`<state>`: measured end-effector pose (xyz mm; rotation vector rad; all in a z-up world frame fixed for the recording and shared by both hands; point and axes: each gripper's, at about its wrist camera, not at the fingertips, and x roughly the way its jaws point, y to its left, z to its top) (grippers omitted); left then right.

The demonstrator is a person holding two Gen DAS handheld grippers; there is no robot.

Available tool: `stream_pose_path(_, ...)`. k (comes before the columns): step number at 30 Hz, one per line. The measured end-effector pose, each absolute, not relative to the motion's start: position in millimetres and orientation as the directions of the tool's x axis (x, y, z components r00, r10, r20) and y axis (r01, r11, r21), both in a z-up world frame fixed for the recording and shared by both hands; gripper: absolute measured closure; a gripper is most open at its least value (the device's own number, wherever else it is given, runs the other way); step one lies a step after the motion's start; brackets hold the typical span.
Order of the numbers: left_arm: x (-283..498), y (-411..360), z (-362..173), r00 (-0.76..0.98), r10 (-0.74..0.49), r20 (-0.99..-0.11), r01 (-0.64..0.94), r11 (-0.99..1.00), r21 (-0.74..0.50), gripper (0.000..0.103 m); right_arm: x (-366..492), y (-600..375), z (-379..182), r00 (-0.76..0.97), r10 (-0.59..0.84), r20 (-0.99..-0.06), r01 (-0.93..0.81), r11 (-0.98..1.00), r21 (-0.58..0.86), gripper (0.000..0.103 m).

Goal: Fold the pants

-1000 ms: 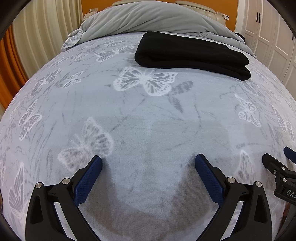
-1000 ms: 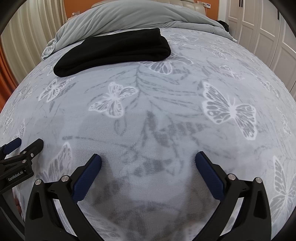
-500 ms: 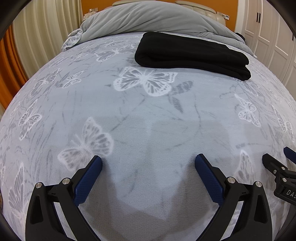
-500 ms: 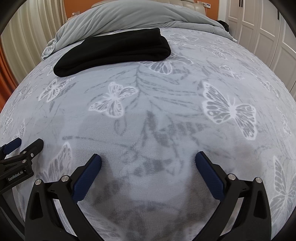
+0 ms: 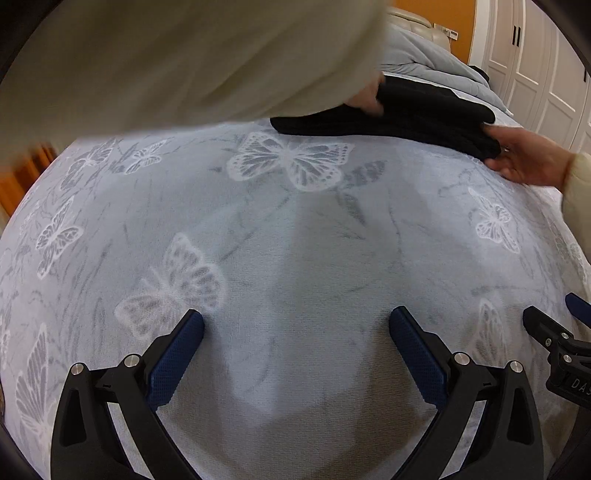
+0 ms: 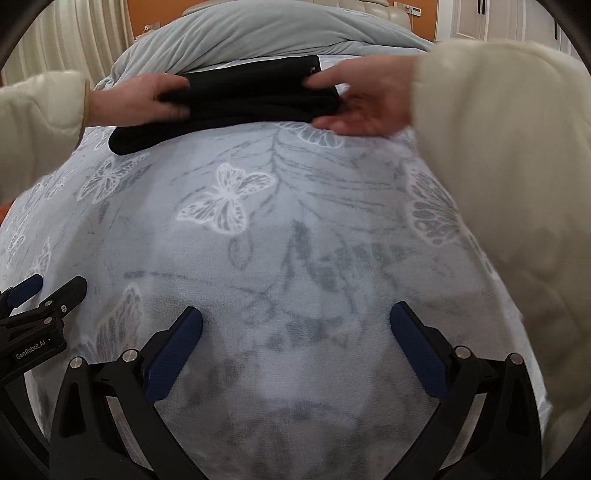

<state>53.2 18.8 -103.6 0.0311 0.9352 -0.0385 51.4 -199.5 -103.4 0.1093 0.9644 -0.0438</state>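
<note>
Black folded pants (image 6: 251,96) at the far side of the butterfly blanket (image 5: 295,240), just in front of the grey duvet (image 6: 277,33). Already doubled into a thick, long bundle, so probably a matter of tidying or shifting the finished fold rather than making a new one.

Left gripper (image 5: 295,332) and right gripper (image 6: 295,321) low over the near part of the blanket, side by side. Both spread wide with nothing between the blue pads (image 5: 177,354), well apart from the pants.

Bare hands at work instead. Left hand (image 6: 136,99) on the left end of the bundle, with fingers over the top layer. Right hand (image 6: 365,103) at the right end, thumb on top and palm open just beside the lower edge. Cream sleeve (image 5: 184,55) blurred across the left wrist view, hiding much of the far left.

To do this well:
- Take both ends at once, thumbs above and fingers slid under the lowest layer.
- Keep the layers pinched together so that none slips out.
- Lift or slide evenly, ends level, to stop the middle sagging.
- Press flat from the middle outward once set down.
- Mind the fleece: likely to drag at the cloth and pull the bottom layer askew.
- Keep the sleeve clear of the bundle.
</note>
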Motion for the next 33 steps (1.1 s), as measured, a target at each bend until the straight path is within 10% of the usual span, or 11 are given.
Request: stream_pose_path(33, 53.2, 19.4, -102.2, 0.590, -0.024, -0.807, 0.048, 0.999, 0.006, 0.005, 50.2, -202.4, -102.4, 0.570, 0.013, -0.822, 0.085, 0.994, 0.075, 0.005)
